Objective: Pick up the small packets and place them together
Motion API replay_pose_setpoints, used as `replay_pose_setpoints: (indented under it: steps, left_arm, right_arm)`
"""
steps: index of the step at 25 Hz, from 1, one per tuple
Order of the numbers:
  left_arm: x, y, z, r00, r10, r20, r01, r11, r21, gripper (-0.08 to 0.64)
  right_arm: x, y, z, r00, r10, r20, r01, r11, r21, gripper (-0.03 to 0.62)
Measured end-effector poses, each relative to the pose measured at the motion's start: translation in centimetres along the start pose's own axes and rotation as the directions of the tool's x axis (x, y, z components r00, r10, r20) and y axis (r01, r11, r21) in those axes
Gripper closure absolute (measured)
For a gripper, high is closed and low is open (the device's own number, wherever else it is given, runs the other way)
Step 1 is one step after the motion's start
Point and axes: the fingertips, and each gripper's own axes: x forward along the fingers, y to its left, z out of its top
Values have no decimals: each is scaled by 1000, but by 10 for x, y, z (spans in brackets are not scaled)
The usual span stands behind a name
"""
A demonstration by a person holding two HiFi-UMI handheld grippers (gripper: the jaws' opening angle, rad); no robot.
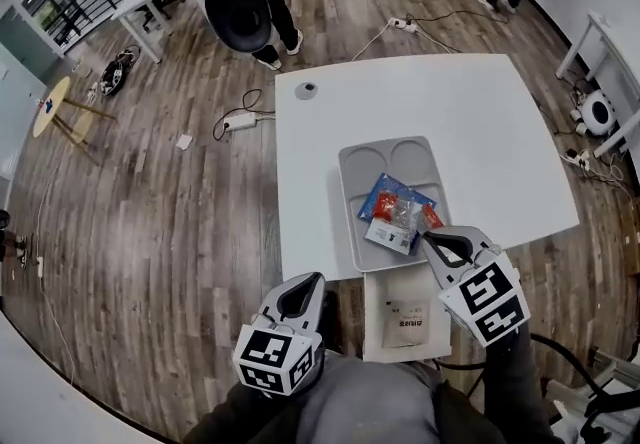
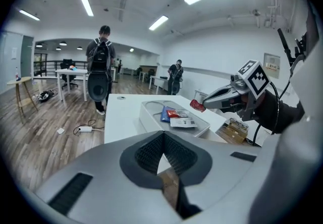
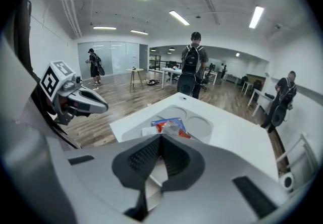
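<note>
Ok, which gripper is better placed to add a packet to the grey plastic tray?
Right. The right gripper, shut on a small red packet, is at the grey plastic tray; the left gripper is shut, empty, short of the white table.

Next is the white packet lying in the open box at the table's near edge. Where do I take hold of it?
Probably its left edge, from straight above. The white packet lies flat, the walls of the box bar a sideways approach, and bare floor on that side leaves room for the fingers.
</note>
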Motion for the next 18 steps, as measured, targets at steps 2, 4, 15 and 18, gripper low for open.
replay_pose_setpoints:
  steps: [2, 4, 15, 18]
  left_arm:
    - [-6, 13, -7, 999, 38, -1, -38, 999, -27, 560]
    - [-11, 23, -15, 998, 68, -7, -69, 996, -53, 560]
    - [-15, 29, -32, 996, 85, -25, -87, 992, -95, 560]
    - [-13, 21, -29, 997, 66, -27, -68, 994, -81, 558]
  right_arm:
    - [16, -5, -1, 1000, 1, -21, -1, 1000, -12, 586]
    - [33, -4, -5, 999, 8, -45, -9, 1000, -22, 586]
    - [45, 9, -1, 998, 58, 12, -58, 998, -26, 500]
    - [30, 5, 7, 996, 42, 74, -42, 999, -4, 500]
